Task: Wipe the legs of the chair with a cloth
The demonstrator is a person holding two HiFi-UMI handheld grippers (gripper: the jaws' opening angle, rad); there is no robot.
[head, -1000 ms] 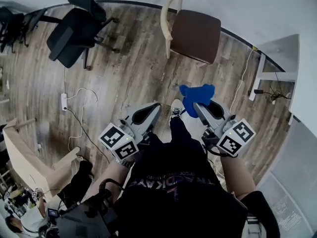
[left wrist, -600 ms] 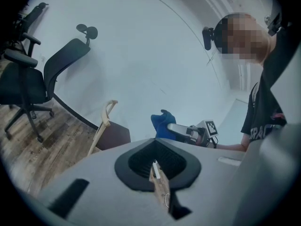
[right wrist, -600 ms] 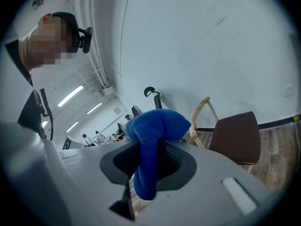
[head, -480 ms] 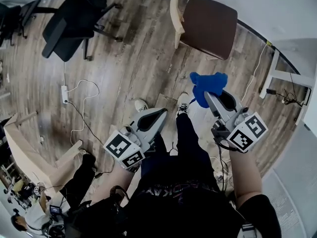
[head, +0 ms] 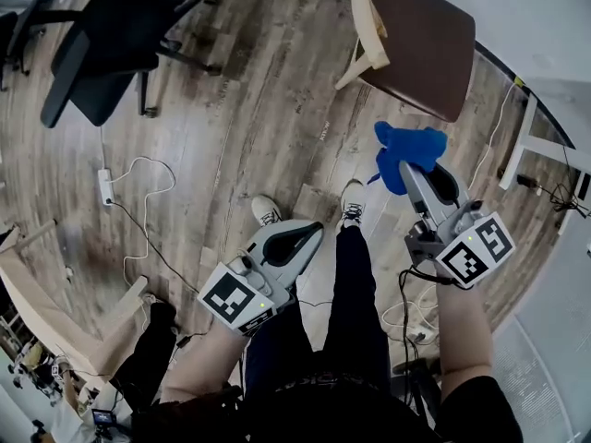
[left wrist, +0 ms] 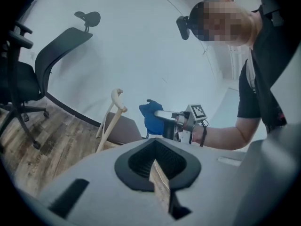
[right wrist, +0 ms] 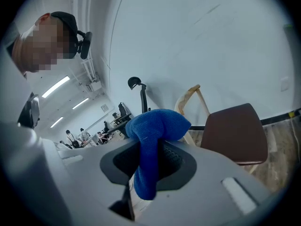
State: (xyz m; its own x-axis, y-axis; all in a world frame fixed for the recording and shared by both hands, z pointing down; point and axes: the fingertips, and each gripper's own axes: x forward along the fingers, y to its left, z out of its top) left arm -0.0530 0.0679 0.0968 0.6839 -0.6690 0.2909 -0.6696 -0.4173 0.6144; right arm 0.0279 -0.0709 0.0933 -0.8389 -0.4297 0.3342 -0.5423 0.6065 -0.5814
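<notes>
Right gripper (head: 412,175) pinches the blue cloth (head: 406,149); soft, light, it bunches beyond the jaws; chair (head: 420,35) stands near ahead, legs barely visible; left gripper (head: 309,233) seems closed, empty.

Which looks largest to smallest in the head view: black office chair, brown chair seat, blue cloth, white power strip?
1. black office chair, even though the frame's edge cuts it off
2. brown chair seat
3. blue cloth; it is held up nearer the camera, which enlarges it
4. white power strip
</notes>
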